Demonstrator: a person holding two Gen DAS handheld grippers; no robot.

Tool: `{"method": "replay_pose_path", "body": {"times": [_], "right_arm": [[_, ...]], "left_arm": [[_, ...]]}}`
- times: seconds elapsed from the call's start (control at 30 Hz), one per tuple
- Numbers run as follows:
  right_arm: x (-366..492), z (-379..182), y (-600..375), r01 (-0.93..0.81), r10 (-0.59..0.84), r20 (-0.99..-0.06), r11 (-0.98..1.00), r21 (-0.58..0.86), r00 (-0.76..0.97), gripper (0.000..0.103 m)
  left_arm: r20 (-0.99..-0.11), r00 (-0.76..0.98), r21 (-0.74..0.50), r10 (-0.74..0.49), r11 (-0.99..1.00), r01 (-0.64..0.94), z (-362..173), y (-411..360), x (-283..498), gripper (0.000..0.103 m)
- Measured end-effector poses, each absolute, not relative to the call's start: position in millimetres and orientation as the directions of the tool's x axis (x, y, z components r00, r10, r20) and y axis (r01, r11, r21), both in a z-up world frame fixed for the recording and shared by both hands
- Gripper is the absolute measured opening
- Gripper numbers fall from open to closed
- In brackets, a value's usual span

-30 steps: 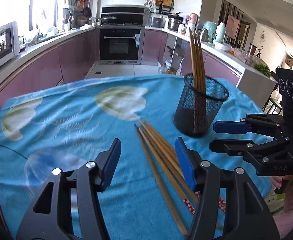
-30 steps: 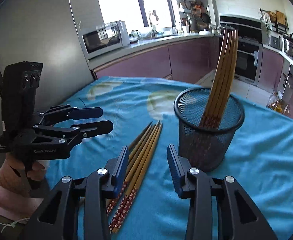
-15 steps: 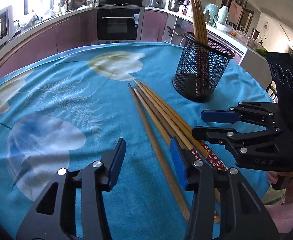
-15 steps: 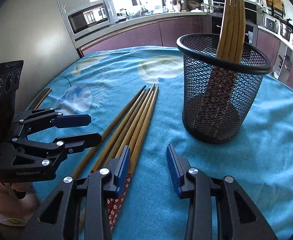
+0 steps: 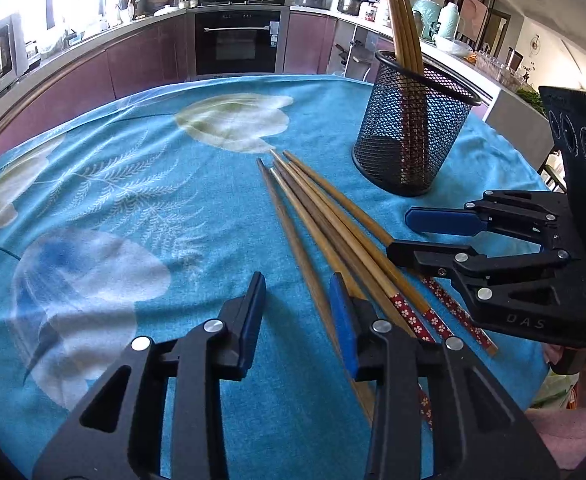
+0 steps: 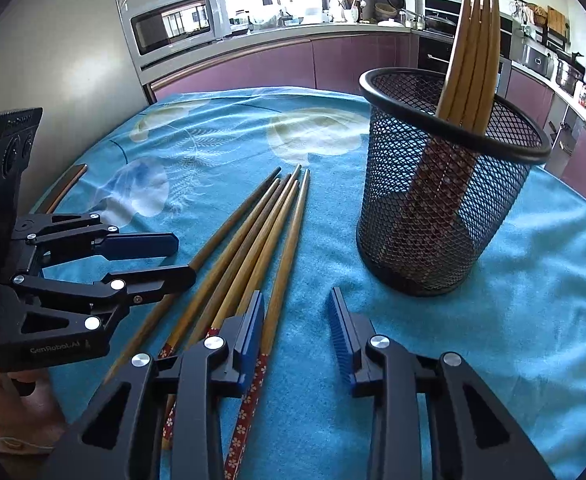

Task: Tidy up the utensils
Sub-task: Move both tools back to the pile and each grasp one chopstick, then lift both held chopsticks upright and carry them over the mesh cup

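Several loose wooden chopsticks [image 5: 321, 220] [image 6: 261, 232] lie side by side on the blue cloth, red flowered ends toward me. A black mesh cup [image 5: 409, 140] [image 6: 445, 208] stands just beyond them with several chopsticks [image 5: 401, 20] [image 6: 473, 48] upright in it. My left gripper [image 5: 299, 300] [image 6: 183, 258] hangs low over the bundle's near end. Its jaws are closing with the leftmost chopstick between them, unpressed. My right gripper [image 6: 297, 308] [image 5: 403, 234] is also closing low over the bundle. The rightmost chopstick runs between its jaws, beside the left pad.
A blue tablecloth [image 5: 133, 200] with pale jellyfish prints covers the round table. A brown strip [image 6: 67, 186] lies at the table's left edge. Purple kitchen cabinets, an oven [image 5: 237, 40] and a microwave [image 6: 173, 24] stand behind. A hand [image 6: 9, 400] holds the left gripper.
Both grippers have sunk toward the loose chopsticks and tipped further down. Their jaws have narrowed, the left ones more. The cup and chopsticks have not moved.
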State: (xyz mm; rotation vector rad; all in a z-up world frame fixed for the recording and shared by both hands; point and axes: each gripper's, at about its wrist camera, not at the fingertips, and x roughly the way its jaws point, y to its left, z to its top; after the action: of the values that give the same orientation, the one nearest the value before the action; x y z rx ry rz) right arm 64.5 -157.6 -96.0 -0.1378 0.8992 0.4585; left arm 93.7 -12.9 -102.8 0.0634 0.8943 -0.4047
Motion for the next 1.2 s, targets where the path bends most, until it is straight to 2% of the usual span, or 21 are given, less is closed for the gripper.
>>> {"method": "replay_pose_path", "body": {"times": [0.1, 0.17, 0.23, 0.33, 0.53, 0.73, 1.2], "right_arm": [[69.1, -96.6, -156.0, -0.433, 0.323, -0.78, 0.898, 0.074, 0.536, 0.026], [71.1, -97.1, -157.5, -0.428, 0.328, -0.779, 0.9, 0.086, 0.534, 0.015], [73.2, -97.5, -160.7, -0.418, 0.338, -0.777, 0.902, 0.107, 0.53, 0.01], [74.4, -97.7, -165.5, -0.406, 0.354, -0.773, 0.904, 0.137, 0.527, 0.006], [70.9, -91.7, -175.8, -0.393, 0.393, -0.745, 0.9, 0.191, 0.539, 0.006], [58.3, -79.6, -178.2, -0.468, 0.485, -0.705, 0.85, 0.241, 0.517, 0.006], [68.5, -95.5, -159.3, -0.506, 0.424, -0.785, 0.847, 0.166, 0.453, 0.009]], "left_arm": [[-0.77, 0.557, -0.112, -0.312, 0.925, 0.363, -103.1, -14.6, 99.3, 0.031], [-0.77, 0.559, -0.112, -0.306, 0.928, 0.354, -103.2, -15.4, 103.3, 0.027], [-0.771, 0.554, -0.124, -0.315, 0.927, 0.354, -103.7, -15.7, 105.1, 0.013], [-0.769, 0.556, -0.129, -0.315, 0.929, 0.348, -104.1, -16.5, 105.1, 0.012], [-0.762, 0.558, -0.16, -0.329, 0.93, 0.331, -101.8, -10.8, 102.9, 0.009], [-0.737, 0.558, -0.192, -0.381, 0.91, 0.367, -93.1, -5.0, 91.4, 0.008], [-0.774, 0.512, -0.161, -0.374, 0.897, 0.412, -106.6, -14.5, 97.6, 0.01]]}}
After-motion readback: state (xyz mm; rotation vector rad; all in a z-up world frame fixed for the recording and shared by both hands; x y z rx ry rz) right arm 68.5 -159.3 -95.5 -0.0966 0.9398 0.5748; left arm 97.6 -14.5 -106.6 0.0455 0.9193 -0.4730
